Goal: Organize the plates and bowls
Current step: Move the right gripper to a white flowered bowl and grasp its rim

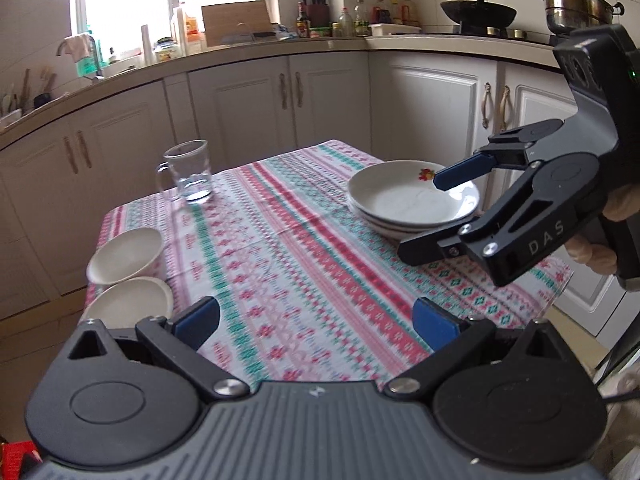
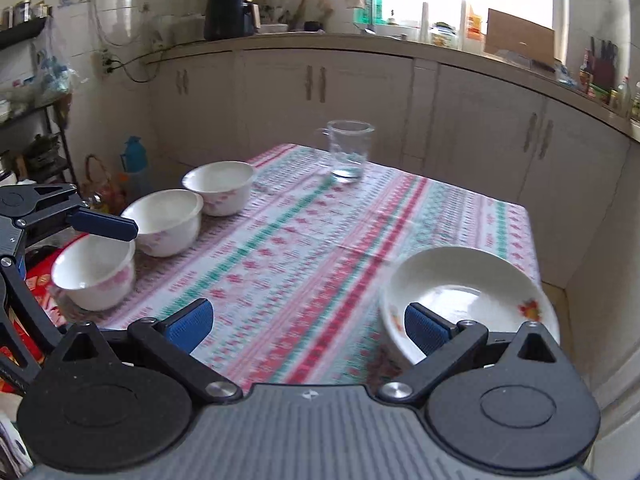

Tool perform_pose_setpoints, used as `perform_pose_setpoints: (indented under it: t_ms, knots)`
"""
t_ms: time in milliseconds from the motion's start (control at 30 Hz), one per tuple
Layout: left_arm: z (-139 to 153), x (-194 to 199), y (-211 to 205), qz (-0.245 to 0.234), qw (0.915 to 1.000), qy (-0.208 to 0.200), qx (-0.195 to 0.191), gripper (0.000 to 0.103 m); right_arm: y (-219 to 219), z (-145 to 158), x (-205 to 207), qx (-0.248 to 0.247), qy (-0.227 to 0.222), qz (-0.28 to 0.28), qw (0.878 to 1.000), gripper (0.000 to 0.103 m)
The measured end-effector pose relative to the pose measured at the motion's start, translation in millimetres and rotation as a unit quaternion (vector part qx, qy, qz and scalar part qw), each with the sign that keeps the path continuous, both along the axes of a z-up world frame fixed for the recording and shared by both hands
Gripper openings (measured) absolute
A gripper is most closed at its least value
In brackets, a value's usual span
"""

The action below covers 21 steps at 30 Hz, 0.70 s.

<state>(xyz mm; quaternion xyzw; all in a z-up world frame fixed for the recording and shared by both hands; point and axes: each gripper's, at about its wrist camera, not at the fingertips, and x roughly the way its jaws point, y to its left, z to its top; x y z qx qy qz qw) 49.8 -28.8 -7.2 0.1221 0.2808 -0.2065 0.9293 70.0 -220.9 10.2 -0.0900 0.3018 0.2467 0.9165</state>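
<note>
On the tablecloth (image 1: 304,248), upright stacked plates (image 1: 412,200); both grippers (image 1: 316,324) (image 2: 308,326) wide open, empty.

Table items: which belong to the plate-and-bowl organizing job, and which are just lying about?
Job: stack of white floral-print plates; three white bowls with pink flowers.
Lying about: clear glass mug; striped patterned tablecloth; black wok; steel pot.

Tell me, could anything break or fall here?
Maybe. The nearest bowl sits close to the table's edge, right under the open left gripper, so a bump might knock it off. The plate stack also lies near the table's edge, beside the open right gripper. The glass mug might tip if brushed.
</note>
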Motion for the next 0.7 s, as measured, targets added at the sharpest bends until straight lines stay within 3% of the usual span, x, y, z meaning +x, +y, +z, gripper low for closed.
perform_pose_setpoints:
  t_ms: [433, 700]
  knots:
    - [-21, -29, 93, 0.076, 0.9969, 0.007, 0.019, 0.102, 98, -3, 4, -0.005, 0.009, 0.091, 0.996, 0.103]
    - [-42, -25, 121, 0.083, 0.9960, 0.033, 0.011, 0.102, 151, -13, 11, -0.007, 0.034, 0.156, 0.987, 0.103]
